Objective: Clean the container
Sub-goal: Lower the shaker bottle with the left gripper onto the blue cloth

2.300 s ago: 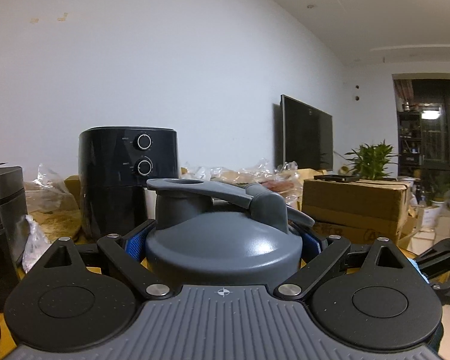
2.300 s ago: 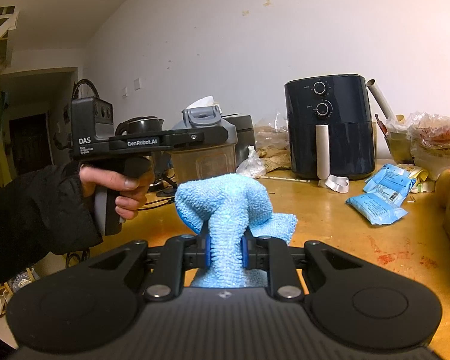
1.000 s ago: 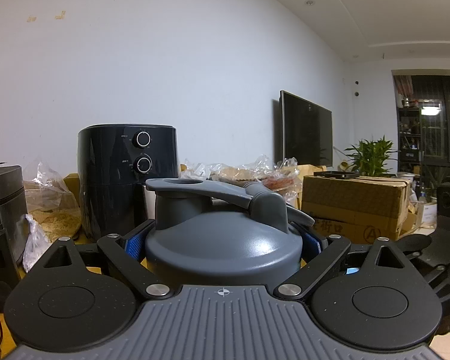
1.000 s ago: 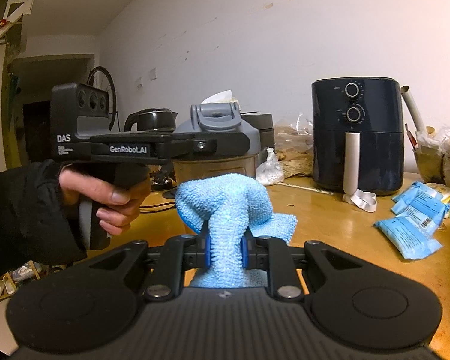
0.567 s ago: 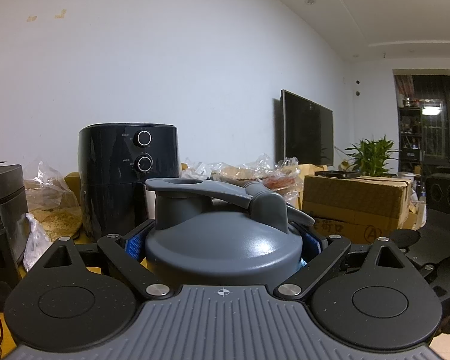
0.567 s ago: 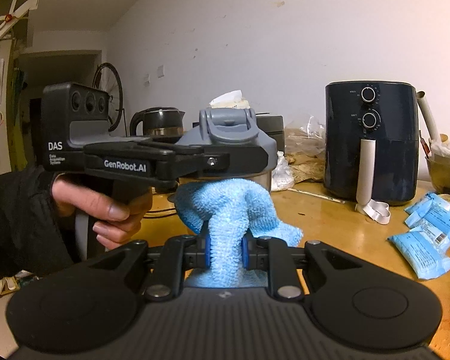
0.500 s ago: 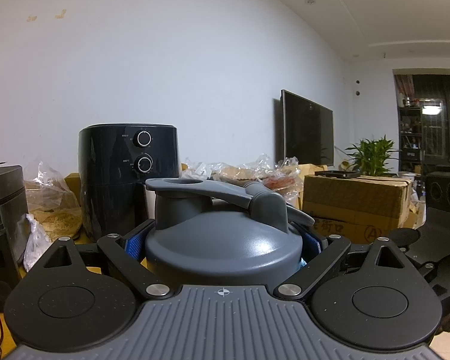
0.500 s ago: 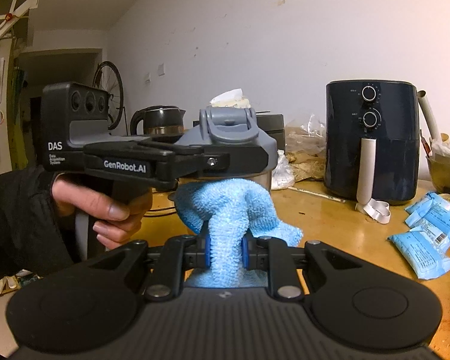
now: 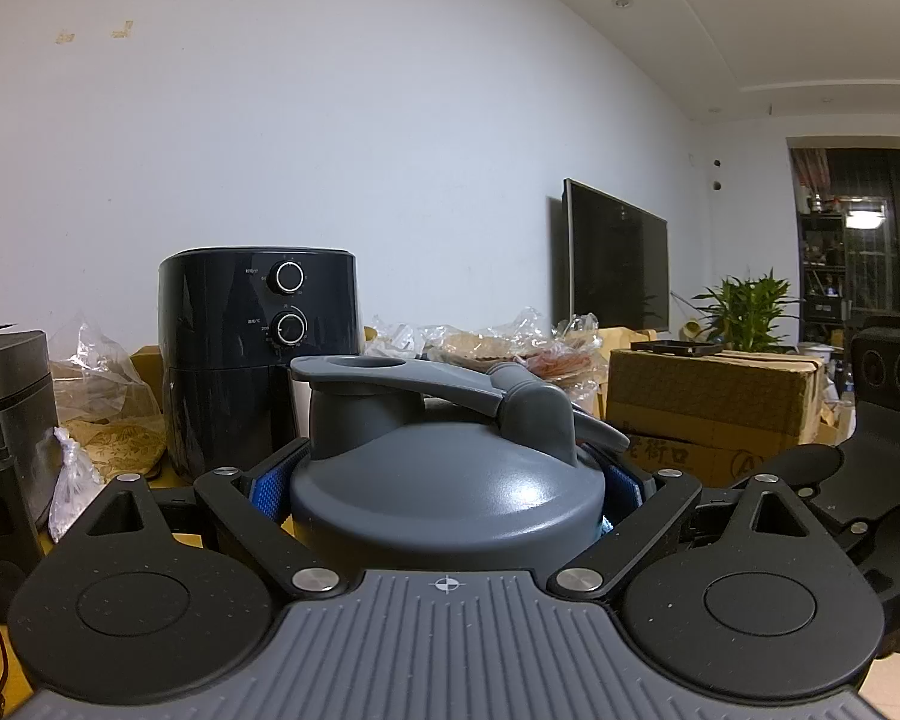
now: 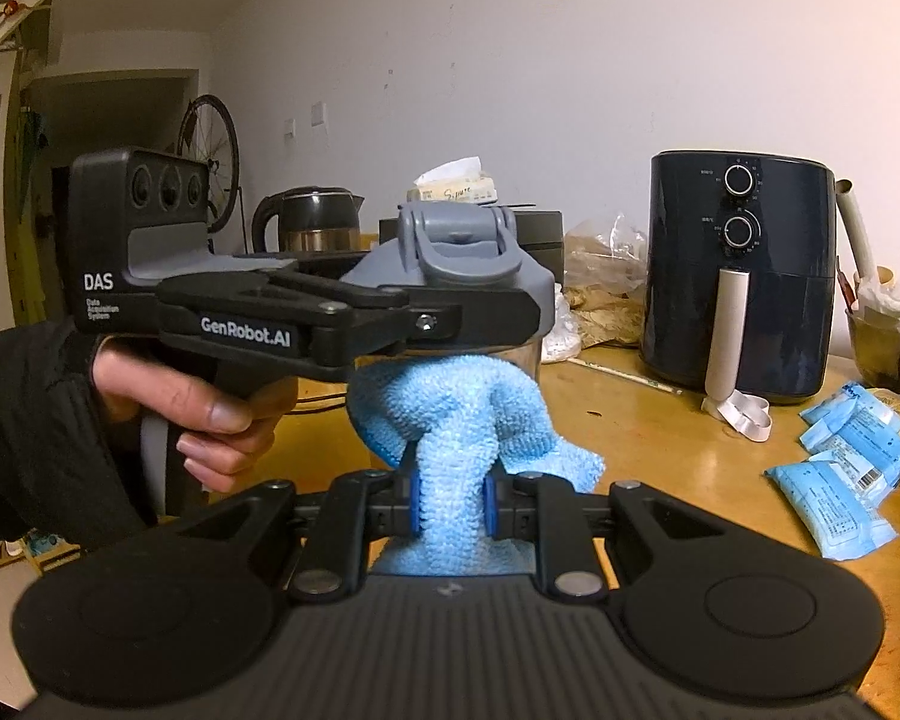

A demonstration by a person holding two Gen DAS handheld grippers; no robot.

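Observation:
The container [image 9: 447,498] is a bottle with a grey domed lid and flip cap, its clear body showing in the right wrist view as the container [image 10: 459,276]. My left gripper [image 9: 447,483] is shut on it just under the lid, blue pads against both sides. In the right wrist view the left gripper [image 10: 390,324] is held by a hand [image 10: 204,414] in a dark sleeve. My right gripper [image 10: 450,507] is shut on a bunched light-blue cloth [image 10: 456,408]. The cloth's top sits right below the left gripper's fingers, against the container's body.
A black air fryer [image 10: 741,270] stands on the wooden table [image 10: 660,438], with blue packets [image 10: 834,480] to its right. A kettle [image 10: 309,219] and a dark box stand behind the container. Bags and a cardboard box [image 9: 708,402] crowd the back; a TV [image 9: 615,255] hangs beyond.
In the right wrist view the container and the left gripper have grown larger and come closer; the cloth now reaches the container's body. The left wrist view is unchanged but for the right gripper edging in.

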